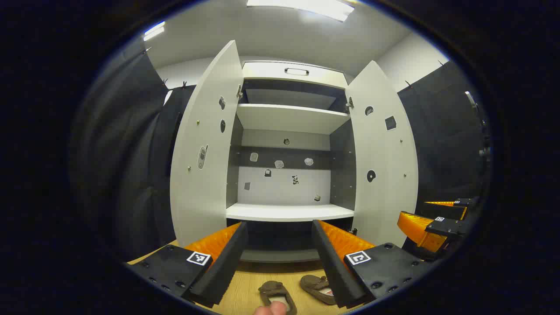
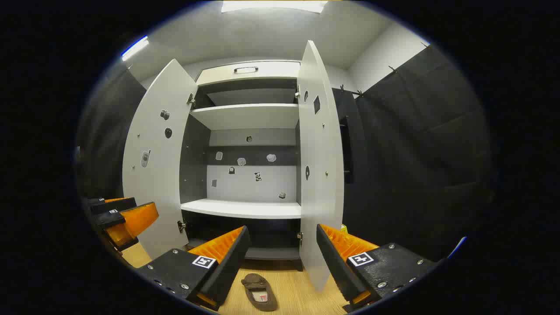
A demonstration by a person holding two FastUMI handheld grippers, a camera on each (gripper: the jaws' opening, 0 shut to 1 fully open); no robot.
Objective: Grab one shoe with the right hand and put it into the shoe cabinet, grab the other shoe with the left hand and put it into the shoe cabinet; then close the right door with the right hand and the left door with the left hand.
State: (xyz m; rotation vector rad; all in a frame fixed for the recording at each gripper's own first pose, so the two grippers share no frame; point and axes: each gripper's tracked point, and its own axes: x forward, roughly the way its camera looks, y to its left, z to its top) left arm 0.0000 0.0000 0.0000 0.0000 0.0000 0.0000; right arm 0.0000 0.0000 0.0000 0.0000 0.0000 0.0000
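left hand-held gripper (image 1: 280,251): fingers spread wide, nothing between them, hovers in front of the open cabinet.
right hand-held gripper (image 2: 282,256): fingers also apart, empty, same height, aimed at the cabinet's right half.
shoes: two brown flat slip-on shoes on the pale wooden floor just ahead of the cabinet; one (image 1: 276,295) sits between the left gripper's fingers low in the left gripper view, the other (image 1: 318,288) just beside it, partly behind the inner finger. Right gripper view has one brown shoe (image 2: 259,292) below its fingers.
cabinet: tall white shoe cabinet with grey interior (image 1: 286,212), both shelves bare, neither shoe in yet.
left door (image 1: 205,148): swung fully out.
right door (image 2: 318,166): swung out, edge-on to the right gripper.
risk 1: shoes lie close together, so descending fingers could nudge the neighbour.
risk 2: right gripper sits near the right door's edge; a lift with the shoe could clip it and swing it.
risk 3: soft flat shoe could sag or slip from a pinch on its rim.
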